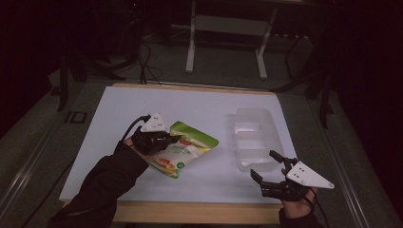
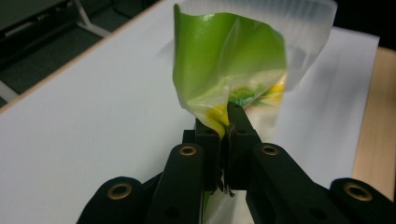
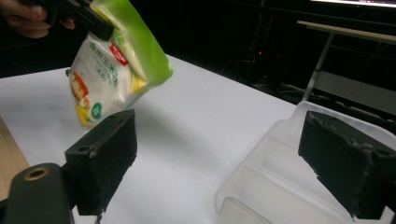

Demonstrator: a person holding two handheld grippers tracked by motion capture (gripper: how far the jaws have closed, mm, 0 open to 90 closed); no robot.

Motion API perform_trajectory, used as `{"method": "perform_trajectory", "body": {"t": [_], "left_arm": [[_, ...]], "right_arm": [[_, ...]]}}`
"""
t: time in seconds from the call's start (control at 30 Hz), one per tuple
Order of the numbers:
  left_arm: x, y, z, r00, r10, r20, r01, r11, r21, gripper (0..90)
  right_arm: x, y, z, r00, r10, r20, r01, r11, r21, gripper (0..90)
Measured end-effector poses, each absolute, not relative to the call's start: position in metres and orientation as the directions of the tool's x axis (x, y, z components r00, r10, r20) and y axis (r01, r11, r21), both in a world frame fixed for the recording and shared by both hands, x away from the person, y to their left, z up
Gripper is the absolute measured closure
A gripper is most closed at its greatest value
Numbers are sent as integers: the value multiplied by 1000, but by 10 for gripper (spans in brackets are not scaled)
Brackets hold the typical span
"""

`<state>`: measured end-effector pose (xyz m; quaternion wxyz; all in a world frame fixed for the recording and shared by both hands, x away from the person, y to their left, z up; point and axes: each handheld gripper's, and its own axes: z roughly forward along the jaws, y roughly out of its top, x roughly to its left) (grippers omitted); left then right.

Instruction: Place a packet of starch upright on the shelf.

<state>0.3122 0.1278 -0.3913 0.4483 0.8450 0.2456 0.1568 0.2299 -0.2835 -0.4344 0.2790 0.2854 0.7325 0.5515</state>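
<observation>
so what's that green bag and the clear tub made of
Bag: thin glossy plastic film, going by its shine and the way it crumples where the left gripper pinches it. Tub: frosted see-through plastic, probably rigid, with moulded ridges and a rolled rim; the white table shows through it.

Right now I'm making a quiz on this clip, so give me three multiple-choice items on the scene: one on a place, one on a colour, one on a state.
1. Where is the clear bin relative to the pouch in the high view?
A. left of it
B. right of it
C. under it

2. What colour is the pouch's top part?
A. green
B. blue
C. red

3. How are the jaws of the right gripper?
A. shut on the pouch
B. shut on the bin
C. open, holding nothing

Answers: 1 B, the bin sits toward the table's right. 2 A, green shows in every view. 3 C, its jaws stand apart; the left gripper pinches the pouch.
</observation>
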Motion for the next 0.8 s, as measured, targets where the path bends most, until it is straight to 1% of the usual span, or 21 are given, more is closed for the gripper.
{"method": "perform_trajectory", "body": {"t": [0.1, 0.13, 0.23, 0.27, 0.43, 0.47, 0.5, 0.6, 0.67, 0.7, 0.8], "left_arm": [[310, 130, -383, 822, 568, 40, 263, -441, 858, 870], [310, 130, -379, 820, 572, 25, 263, -416, 870, 870], [306, 128, -370, 815, 579, 31, 238, -382, 893, 869], [304, 126, -365, 803, 594, 44, 223, -368, 902, 869], [302, 118, -353, 799, 600, 38, 183, -303, 935, 869], [303, 117, -352, 800, 599, 22, 183, -279, 943, 870], [303, 116, -350, 798, 603, 8, 186, -259, 948, 870], [304, 111, -348, 804, 595, 0, 172, -233, 957, 870], [304, 107, -347, 811, 585, -13, 172, -216, 961, 871], [304, 106, -347, 813, 582, -23, 172, -202, 964, 871], [303, 100, -348, 820, 570, -46, 172, -169, 971, 871]], "right_arm": [[230, -283, -430, -675, 734, -76, 114, 205, 972, 110], [230, -283, -428, -672, 737, -73, 116, 202, 973, 109], [229, -282, -419, -690, 722, -52, 92, 159, 983, 107], [229, -281, -416, -692, 720, -56, 79, 153, 985, 107], [231, -274, -401, -714, 696, -80, 48, 163, 985, 108], [232, -273, -400, -715, 694, -79, 46, 160, 986, 112], [233, -271, -398, -718, 692, -78, 42, 154, 987, 137], [238, -266, -392, -725, 683, -92, 24, 158, 987, 142], [243, -262, -389, -737, 670, -88, 28, 160, 987, 152], [246, -260, -388, -738, 669, -86, 26, 155, 988, 173], [253, -252, -386, -750, 657, -71, 37, 148, 988, 176]]}}
